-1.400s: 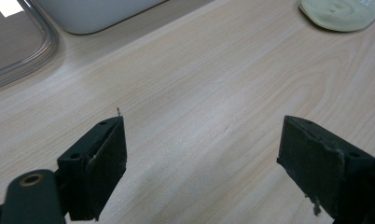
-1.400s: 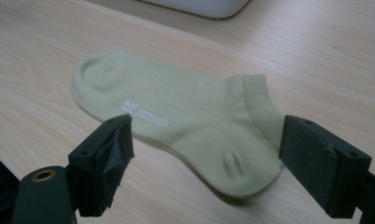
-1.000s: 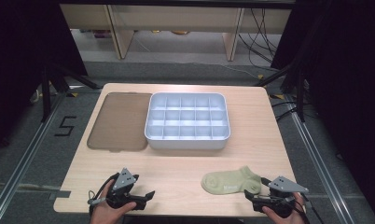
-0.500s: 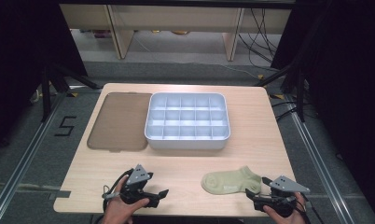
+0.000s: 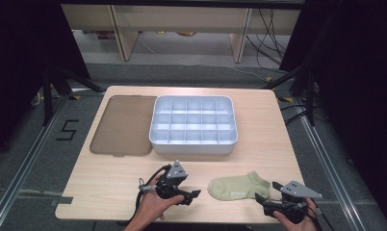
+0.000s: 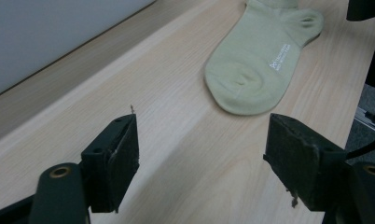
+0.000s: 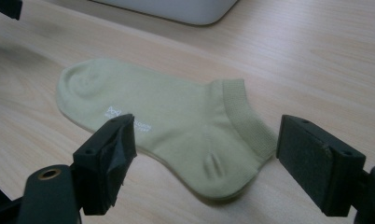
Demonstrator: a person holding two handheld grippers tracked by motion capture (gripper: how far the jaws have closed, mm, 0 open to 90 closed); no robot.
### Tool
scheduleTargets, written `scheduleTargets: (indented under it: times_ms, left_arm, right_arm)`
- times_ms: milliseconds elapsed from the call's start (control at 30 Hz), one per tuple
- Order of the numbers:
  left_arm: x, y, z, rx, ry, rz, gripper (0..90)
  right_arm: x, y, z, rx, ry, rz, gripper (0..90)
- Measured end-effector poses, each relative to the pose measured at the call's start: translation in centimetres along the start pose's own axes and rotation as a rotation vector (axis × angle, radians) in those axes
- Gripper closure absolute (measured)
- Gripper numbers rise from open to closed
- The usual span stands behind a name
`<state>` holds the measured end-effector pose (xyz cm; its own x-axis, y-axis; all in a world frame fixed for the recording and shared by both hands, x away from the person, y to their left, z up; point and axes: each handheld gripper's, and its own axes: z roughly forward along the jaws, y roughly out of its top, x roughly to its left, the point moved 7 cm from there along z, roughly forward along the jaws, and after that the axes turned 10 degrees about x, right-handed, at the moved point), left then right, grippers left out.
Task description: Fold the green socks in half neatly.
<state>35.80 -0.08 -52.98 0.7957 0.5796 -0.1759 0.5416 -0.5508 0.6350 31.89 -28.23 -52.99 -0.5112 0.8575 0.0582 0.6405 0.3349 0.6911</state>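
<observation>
1. Pale green and flat on the wooden table (image 5: 109, 192), the sock (image 5: 238, 186) is our landmark; we see it near the table's front edge, toe end toward the left gripper, cuff end toward the right gripper.
2. We find the left gripper (image 5: 190, 195) just beside the sock's toe, not touching it. Its jaws have just been closing a little, yet they stand apart with only bare wood between them in the left gripper view (image 6: 202, 158).
3. We see the right gripper (image 5: 264, 192) at the sock's heel and cuff end. Its jaws stand wide apart, and in the right gripper view (image 7: 204, 158) the heel lies between them, unpinched.
4. Behind the sock, well apart from it, stands the white compartment tray (image 5: 193, 147).
5. Beyond the sock and to its left, touching the tray's side, lies the brown lid (image 5: 122, 125).
</observation>
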Motion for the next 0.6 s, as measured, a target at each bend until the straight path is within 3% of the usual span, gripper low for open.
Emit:
scheduleTargets:
  times_ms: [200,267,400,433,600]
  left_arm:
    - [-0.5,1.0,1.5,0.023,-0.021,0.006,31.9]
    - [-0.8,1.4,2.0,0.047,-0.022,0.039,33.3]
    - [-1.3,2.0,2.7,0.046,-0.025,0.044,35.1]
    - [-1.5,2.3,3.2,0.057,-0.018,0.063,36.2]
    - [-1.4,3.0,4.4,0.069,0.006,0.08,40.5]
  right_arm:
    - [-0.1,0.0,0.1,-0.01,0.0,0.0,20.6]
    - [0.1,0.0,0.1,-0.007,0.017,0.013,20.6]
    - [0.1,0.1,0.0,-0.008,0.018,0.013,20.7]
    - [0.1,0.1,0.0,-0.007,0.017,0.015,20.9]
    - [0.1,0.1,0.0,-0.008,0.018,0.012,21.1]
